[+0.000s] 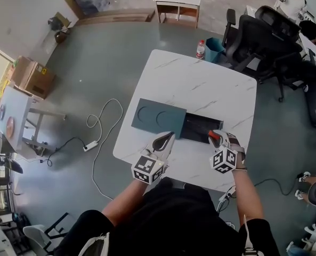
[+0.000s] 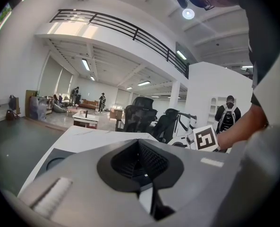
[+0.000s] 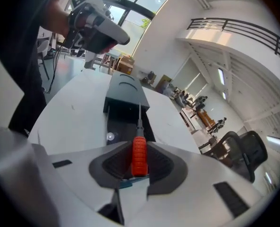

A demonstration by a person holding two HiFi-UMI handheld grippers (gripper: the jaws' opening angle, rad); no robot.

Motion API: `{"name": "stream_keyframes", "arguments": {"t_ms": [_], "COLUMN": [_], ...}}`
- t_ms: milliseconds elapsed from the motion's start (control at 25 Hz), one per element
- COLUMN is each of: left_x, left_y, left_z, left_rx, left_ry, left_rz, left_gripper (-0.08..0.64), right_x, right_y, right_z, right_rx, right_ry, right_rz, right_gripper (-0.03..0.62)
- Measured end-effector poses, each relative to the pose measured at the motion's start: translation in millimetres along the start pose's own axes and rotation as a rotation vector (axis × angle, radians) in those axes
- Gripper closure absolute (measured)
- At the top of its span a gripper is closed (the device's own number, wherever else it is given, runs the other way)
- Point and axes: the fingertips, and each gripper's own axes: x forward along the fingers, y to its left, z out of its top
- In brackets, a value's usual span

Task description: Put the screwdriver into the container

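A screwdriver with a red ribbed handle sits between the pads of my right gripper, which is shut on it. Its thin metal shaft points forward and down at the dark container. In the head view my right gripper hangs over the right end of the container's open black tray, and the red handle shows at its tip. The grey-green lid is slid off to the left. My left gripper rests at the tray's front left edge, jaws together with nothing in them.
The container lies on a white marble table. Black office chairs stand beyond the table's far right corner. A white power strip and cable lie on the floor to the left. A small blue bin and a bottle stand behind the table.
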Motion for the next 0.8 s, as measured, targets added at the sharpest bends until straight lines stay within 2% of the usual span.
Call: {"name": "stream_keyframes", "arguments": {"t_ms": [320,480,800], "left_x": [-5,-8,-14], "left_y": [17,29,33], "left_z": [-3,-6,-11], "left_rx": [-0.014,-0.019,-0.042], "left_ry": [0.002,0.013,0.014], "left_rz": [0.044,0.08,0.108], "left_gripper": [0.551,0.551,0.551], "right_x": [33,48,68], "right_y": [17,20,25], "right_z": [-12,-19,-27], "right_rx": [-0.02,-0.086,-0.109], "right_ry": [0.074,0.13,0.233], "right_rz": [0.218,0.263,0.335], "right_gripper": [0.5,0.5,0.5]}}
